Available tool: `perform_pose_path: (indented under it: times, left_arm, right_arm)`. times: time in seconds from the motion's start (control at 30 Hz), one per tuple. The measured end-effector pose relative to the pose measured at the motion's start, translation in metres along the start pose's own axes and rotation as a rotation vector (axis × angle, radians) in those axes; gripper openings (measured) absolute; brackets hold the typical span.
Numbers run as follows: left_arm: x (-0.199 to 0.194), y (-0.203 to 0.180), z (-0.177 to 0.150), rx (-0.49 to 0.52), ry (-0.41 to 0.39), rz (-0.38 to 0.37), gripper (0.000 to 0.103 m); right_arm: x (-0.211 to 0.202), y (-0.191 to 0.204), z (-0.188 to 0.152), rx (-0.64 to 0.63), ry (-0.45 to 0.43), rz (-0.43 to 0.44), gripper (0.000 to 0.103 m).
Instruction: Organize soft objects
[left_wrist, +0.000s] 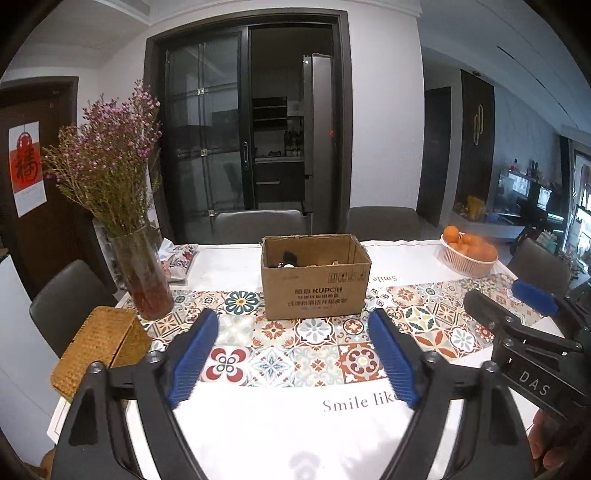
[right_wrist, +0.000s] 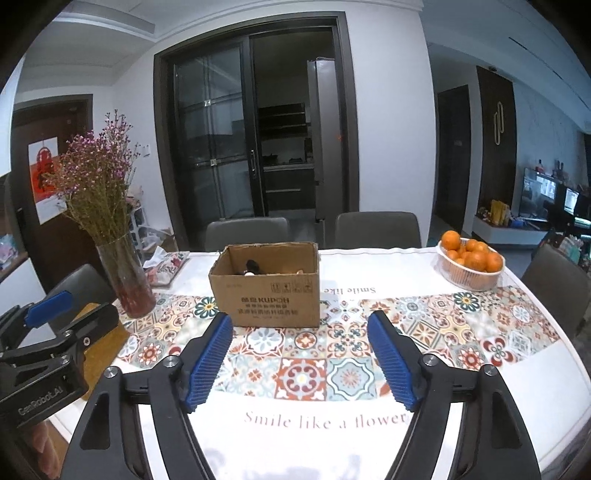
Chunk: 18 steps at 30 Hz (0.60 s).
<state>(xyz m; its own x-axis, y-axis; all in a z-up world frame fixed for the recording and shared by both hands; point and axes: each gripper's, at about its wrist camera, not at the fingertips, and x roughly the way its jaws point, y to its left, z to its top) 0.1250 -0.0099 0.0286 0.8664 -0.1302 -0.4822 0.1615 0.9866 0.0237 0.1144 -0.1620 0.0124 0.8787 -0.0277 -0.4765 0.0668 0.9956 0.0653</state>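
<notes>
Both tongs, left tongs (left_wrist: 293, 354) and right tongs (right_wrist: 301, 356), agape, empty; cardboard box (left_wrist: 316, 288) reads "KUPOH"; tablecloth (right_wrist: 332, 421) "Smile like a flower".

Home dining room: table (right_wrist: 480, 387), chairs (right_wrist: 376, 229), fridge (right_wrist: 325, 140).

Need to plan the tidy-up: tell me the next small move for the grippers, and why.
Probably ease the left hand-held gripper forward and up over the open cardboard box. Both it and the right hand-held gripper are open and empty short of the box, and the only small items visible lie inside it; they are too dark to identify.
</notes>
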Motion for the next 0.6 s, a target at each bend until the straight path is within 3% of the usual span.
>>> perform_pose_path:
  times: [0.23,0.6]
  left_arm:
    - [-0.028,0.002,-0.011,0.004,-0.012,0.015,0.101]
    - [-0.059,0.009,-0.03,0.013,-0.031,0.03,0.103]
  right_arm:
    - [-0.028,0.002,-0.014,0.004,-0.008,-0.003,0.083]
    - [-0.057,0.009,-0.029,0.017,-0.016,-0.021,0.092]
